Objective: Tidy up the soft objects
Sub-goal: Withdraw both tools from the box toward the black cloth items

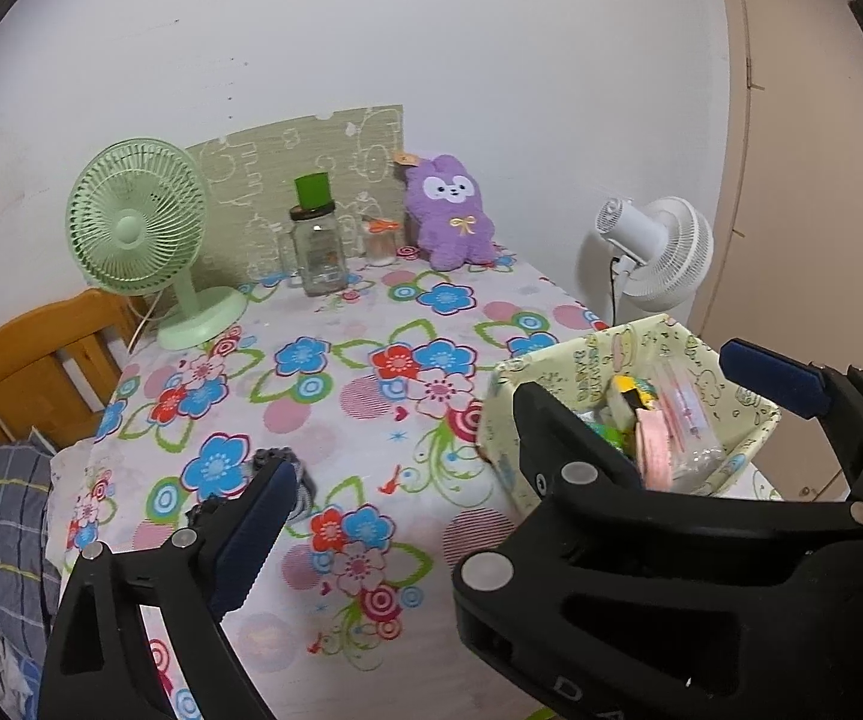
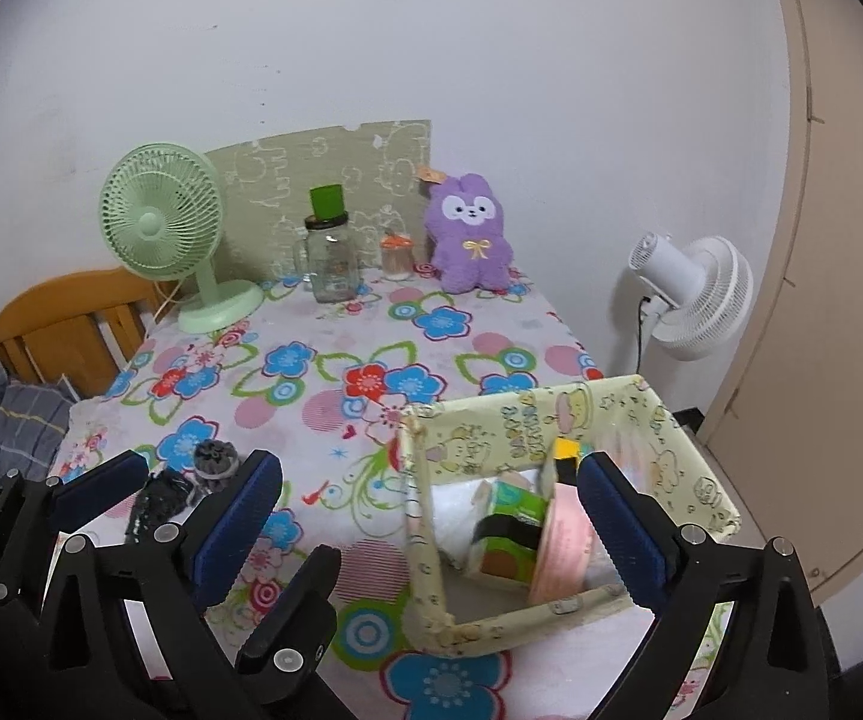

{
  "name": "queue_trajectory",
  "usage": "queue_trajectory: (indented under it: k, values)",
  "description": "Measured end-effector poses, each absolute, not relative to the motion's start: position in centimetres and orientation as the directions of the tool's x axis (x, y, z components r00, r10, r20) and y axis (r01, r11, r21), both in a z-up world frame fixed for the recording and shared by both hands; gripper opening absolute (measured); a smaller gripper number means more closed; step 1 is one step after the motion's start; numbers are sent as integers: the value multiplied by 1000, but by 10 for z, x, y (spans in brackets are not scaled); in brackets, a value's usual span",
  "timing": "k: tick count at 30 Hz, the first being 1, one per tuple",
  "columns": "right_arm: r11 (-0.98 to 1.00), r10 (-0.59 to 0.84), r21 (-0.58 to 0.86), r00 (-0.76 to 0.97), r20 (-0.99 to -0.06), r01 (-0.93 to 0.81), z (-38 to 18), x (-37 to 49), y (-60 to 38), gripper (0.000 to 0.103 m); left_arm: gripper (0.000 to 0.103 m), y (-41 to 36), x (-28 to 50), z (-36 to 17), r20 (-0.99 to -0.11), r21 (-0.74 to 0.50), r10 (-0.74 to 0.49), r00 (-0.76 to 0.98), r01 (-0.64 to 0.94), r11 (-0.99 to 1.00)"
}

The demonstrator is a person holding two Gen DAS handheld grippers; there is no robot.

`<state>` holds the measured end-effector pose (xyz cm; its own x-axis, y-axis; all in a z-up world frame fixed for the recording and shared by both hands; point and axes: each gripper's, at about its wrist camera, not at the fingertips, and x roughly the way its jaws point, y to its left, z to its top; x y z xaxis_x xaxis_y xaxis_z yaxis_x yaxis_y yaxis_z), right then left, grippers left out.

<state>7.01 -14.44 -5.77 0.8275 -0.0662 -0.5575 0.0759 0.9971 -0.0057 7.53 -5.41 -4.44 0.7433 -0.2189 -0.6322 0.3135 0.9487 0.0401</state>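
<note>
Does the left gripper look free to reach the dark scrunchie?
Probably yes: the left gripper is open, the dark scrunchie lies on bare cloth just ahead, nothing between.

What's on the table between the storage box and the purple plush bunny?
Nothing: only bare floral tablecloth runs from the yellow-green fabric box back to the purple plush bunny by the wall. The right wrist view shows it best.
</note>
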Motion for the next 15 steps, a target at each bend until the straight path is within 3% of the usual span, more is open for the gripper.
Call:
queue_trajectory:
  k: [15]
  values:
    - [999, 28, 43, 814, -580, -3, -67, 85, -109, 103, 97, -16, 87, -52, -640, 35, -179, 747, 261, 965]
